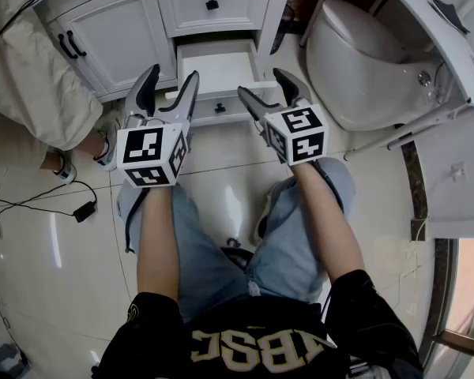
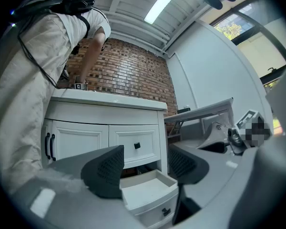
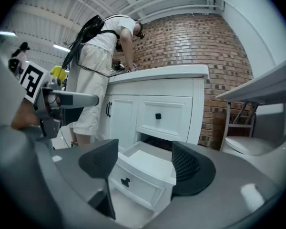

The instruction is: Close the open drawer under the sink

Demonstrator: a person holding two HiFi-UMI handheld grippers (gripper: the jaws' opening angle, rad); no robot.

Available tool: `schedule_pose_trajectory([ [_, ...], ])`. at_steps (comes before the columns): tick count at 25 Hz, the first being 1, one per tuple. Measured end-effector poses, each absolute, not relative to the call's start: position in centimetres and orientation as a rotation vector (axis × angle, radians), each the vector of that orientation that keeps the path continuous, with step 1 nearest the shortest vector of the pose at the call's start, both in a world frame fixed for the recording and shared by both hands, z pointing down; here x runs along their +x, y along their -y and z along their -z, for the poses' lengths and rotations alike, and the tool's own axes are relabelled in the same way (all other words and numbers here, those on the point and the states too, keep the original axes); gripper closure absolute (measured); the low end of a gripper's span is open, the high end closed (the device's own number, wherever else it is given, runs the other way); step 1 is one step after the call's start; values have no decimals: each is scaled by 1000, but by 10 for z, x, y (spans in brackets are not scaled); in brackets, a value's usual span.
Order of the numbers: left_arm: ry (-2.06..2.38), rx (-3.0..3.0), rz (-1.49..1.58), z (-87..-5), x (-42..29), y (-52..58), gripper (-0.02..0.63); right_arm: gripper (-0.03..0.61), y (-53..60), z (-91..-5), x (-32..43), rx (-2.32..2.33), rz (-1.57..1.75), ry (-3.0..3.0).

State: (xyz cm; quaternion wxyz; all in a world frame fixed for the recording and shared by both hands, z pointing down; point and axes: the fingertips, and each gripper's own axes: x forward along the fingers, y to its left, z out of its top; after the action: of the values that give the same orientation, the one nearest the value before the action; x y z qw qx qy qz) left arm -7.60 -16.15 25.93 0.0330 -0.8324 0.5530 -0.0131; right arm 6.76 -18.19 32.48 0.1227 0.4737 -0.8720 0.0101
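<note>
The white vanity's bottom drawer is pulled out and empty, with a small black knob on its front panel. The same drawer shows low in the left gripper view, and the drawer fills the gap between the jaws in the right gripper view. My left gripper stands open just left of the drawer front, touching nothing. My right gripper is open too, at the drawer's right front corner, with nothing between its pads.
A closed upper drawer and cabinet doors sit above and left. A person in beige stands at the left by the vanity. A white toilet is at the right. A black cable lies on the tiled floor.
</note>
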Motion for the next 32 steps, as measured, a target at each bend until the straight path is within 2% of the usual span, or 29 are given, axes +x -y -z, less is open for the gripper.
schedule_pose_trajectory([
  [13, -1700, -2583, 76, -269, -80, 171, 321, 312, 165, -412, 44, 933, -66, 2355],
  [32, -1733, -2659, 84, -287, -82, 190, 321, 396, 190, -494, 22, 752, -234, 2312],
])
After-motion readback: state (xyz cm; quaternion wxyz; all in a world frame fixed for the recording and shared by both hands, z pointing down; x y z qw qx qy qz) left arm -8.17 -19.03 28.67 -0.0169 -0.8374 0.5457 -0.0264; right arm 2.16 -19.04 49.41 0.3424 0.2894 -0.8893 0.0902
